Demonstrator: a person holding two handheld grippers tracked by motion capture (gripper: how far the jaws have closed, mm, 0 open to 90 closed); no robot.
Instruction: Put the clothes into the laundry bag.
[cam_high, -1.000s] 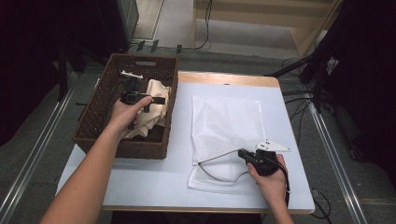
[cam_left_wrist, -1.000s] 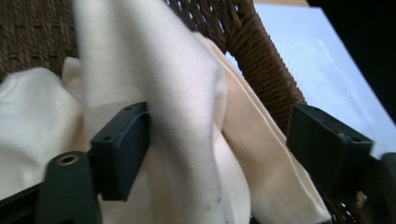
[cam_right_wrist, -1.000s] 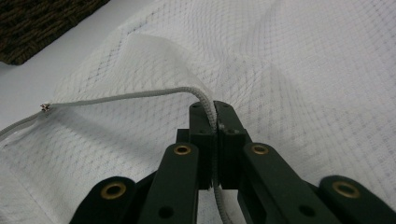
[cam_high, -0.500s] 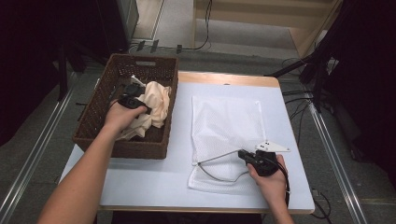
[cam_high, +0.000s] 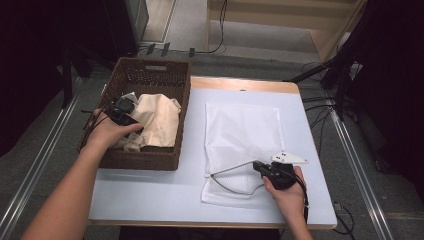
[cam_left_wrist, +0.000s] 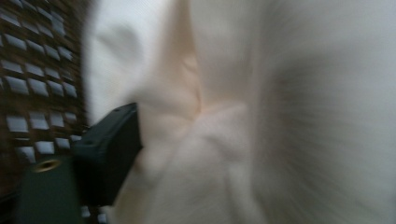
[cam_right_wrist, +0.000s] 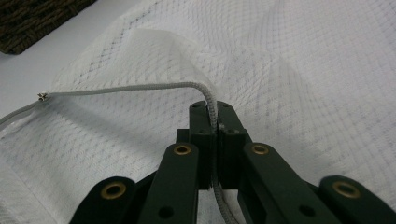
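A cream cloth (cam_high: 157, 120) lies bunched in a brown wicker basket (cam_high: 155, 65) at the table's left. My left gripper (cam_high: 122, 112) is at the cloth's left edge, low in the basket. In the left gripper view one black finger (cam_left_wrist: 109, 154) presses into the cloth (cam_left_wrist: 243, 116), whose folds gather beside it; the other finger is hidden. A white mesh bag (cam_high: 242, 130) lies flat on the table's right half. My right gripper (cam_high: 265, 167) is shut on the bag's grey drawstring cord (cam_right_wrist: 140, 88) at the near end, which loops out to the left (cam_high: 232, 167).
The white table top (cam_high: 150, 195) has free room in front of the basket. The basket's woven wall (cam_left_wrist: 32, 70) stands close behind my left gripper. Cables and metal rails run along the floor on both sides of the table.
My left hand has drawn back from over the cloth toward the basket's left side, and the cloth has shifted with it. The right gripper has stayed put on the cord.
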